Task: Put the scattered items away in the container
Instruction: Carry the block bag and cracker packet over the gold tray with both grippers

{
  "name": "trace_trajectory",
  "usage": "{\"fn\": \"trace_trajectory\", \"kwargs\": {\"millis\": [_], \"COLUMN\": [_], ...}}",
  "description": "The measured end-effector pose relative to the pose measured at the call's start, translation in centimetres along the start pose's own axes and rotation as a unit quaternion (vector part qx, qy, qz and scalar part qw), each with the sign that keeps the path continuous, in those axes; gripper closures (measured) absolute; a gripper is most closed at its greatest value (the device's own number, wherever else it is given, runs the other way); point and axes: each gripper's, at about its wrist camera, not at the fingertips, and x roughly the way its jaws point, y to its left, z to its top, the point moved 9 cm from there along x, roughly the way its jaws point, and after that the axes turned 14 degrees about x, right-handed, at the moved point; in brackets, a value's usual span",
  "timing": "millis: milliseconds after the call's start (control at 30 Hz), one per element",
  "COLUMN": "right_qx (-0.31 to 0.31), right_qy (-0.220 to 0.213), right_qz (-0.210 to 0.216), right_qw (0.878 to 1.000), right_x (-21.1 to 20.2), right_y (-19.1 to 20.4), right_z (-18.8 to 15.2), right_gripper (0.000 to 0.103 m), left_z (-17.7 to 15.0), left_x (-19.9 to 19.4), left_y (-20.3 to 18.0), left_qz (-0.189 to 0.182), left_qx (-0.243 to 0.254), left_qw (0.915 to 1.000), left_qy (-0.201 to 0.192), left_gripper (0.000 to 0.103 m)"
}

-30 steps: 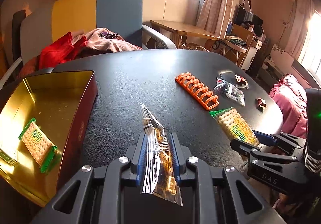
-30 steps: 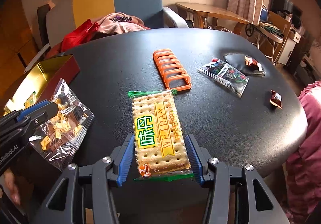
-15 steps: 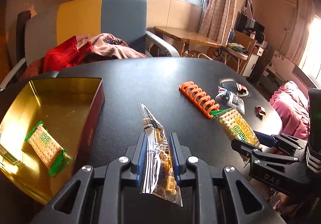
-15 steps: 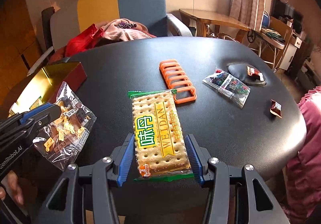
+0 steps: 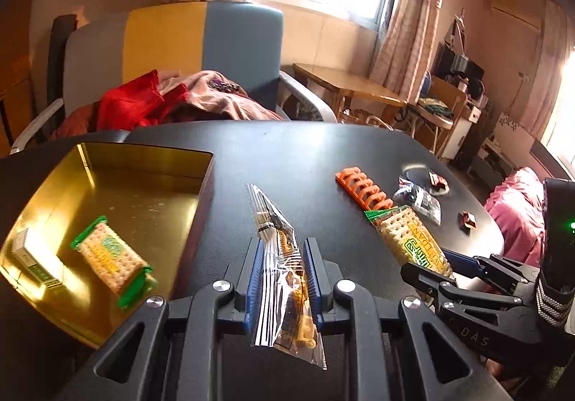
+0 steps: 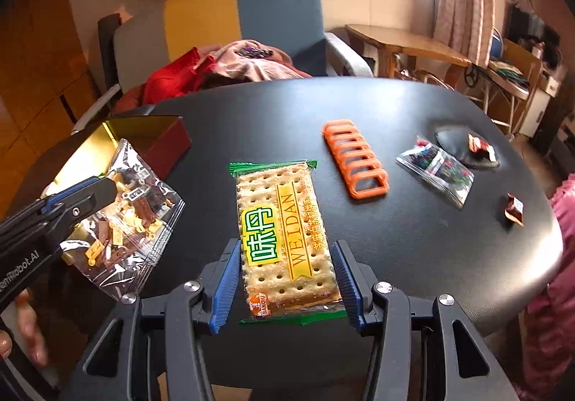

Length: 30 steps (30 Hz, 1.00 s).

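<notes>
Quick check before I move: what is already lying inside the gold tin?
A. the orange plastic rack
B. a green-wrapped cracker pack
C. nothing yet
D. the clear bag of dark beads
B: a green-wrapped cracker pack lies on the floor of the gold rectangular tin, beside a small white box.

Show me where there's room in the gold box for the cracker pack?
The gold box is bare along its back wall and right side. Its near left corner is crowded: a cracker pack and a small white box lie there. The table is bare between box and orange rack.
</notes>
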Motion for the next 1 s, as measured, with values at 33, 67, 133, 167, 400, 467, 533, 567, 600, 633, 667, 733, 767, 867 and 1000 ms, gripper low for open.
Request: {"fn": "trace_trajectory", "kwargs": {"millis": [33, 67, 133, 167, 400, 467, 533, 567, 600, 633, 667, 733, 767, 867, 1000], "right_qx": [-0.003, -0.006, -0.016, -0.021, -0.064, -0.078, -0.093, -0.100, -0.108, -0.116, -0.124, -0.137, -0.142, -0.151, -0.151], "right_qy": [0.000, -0.001, -0.003, -0.003, -0.002, -0.001, 0.000, 0.001, 0.003, 0.005, 0.007, 0.015, 0.019, 0.035, 0.067], "right_qz": [0.005, 0.011, 0.022, 0.027, 0.072, 0.087, 0.102, 0.108, 0.114, 0.119, 0.125, 0.133, 0.136, 0.142, 0.155], "right_qw": [1.000, 1.000, 1.000, 0.999, 0.995, 0.993, 0.990, 0.989, 0.988, 0.986, 0.984, 0.981, 0.980, 0.978, 0.974], "right_x": [-0.1, -0.2, -0.3, -0.3, 0.3, 0.6, 0.8, 1.0, 1.3, 1.6, 1.9, 2.7, 3.2, 4.8, 7.1], "right_y": [0.5, 1.0, 2.4, 3.1, 9.5, 11.6, 13.8, 14.9, 16.0, 17.1, 18.2, 20.4, 21.3, 23.6, 25.9], "right_z": [0.0, 0.1, 0.2, 0.3, 0.9, 1.0, 1.1, 1.1, 1.1, 1.0, 0.9, 0.6, 0.5, 0.0, -0.7], "right_gripper": [0.052, 0.052, 0.052, 0.052, 0.052, 0.052, 0.052, 0.052, 0.052, 0.052, 0.052, 0.052, 0.052, 0.052, 0.051], "left_z": [0.0, 0.0, -0.1, -0.2, -1.9, -2.4, -2.9, -3.1, -3.2, -3.4, -3.6, -4.0, -4.1, -4.3, -4.6], "left_x": [-0.3, -0.5, -1.1, -1.5, -3.7, -4.1, -4.6, -4.7, -4.8, -4.7, -4.6, -4.3, -4.1, -3.7, -2.9], "left_y": [0.3, 0.6, 1.3, 2.2, 8.9, 11.0, 13.1, 14.2, 15.0, 15.9, 16.6, 18.1, 18.7, 20.1, 21.1], "left_qz": [0.003, 0.006, 0.013, 0.022, 0.086, 0.104, 0.124, 0.133, 0.140, 0.146, 0.151, 0.163, 0.168, 0.177, 0.176], "left_qx": [-0.003, -0.005, -0.011, -0.016, -0.066, -0.082, -0.093, -0.099, -0.103, -0.105, -0.107, -0.111, -0.112, -0.115, -0.122], "left_qw": [1.0000, 1.0000, 0.9998, 0.9996, 0.9941, 0.9912, 0.9879, 0.9861, 0.9848, 0.9837, 0.9825, 0.9801, 0.9789, 0.9767, 0.9756], "left_qy": [-0.001, -0.003, -0.006, -0.006, 0.000, 0.003, 0.006, 0.007, 0.009, 0.012, 0.017, 0.026, 0.029, 0.036, 0.047], "left_gripper": [0.081, 0.081, 0.081, 0.081, 0.081, 0.081, 0.081, 0.081, 0.081, 0.080, 0.080, 0.080, 0.080, 0.080, 0.080]}}
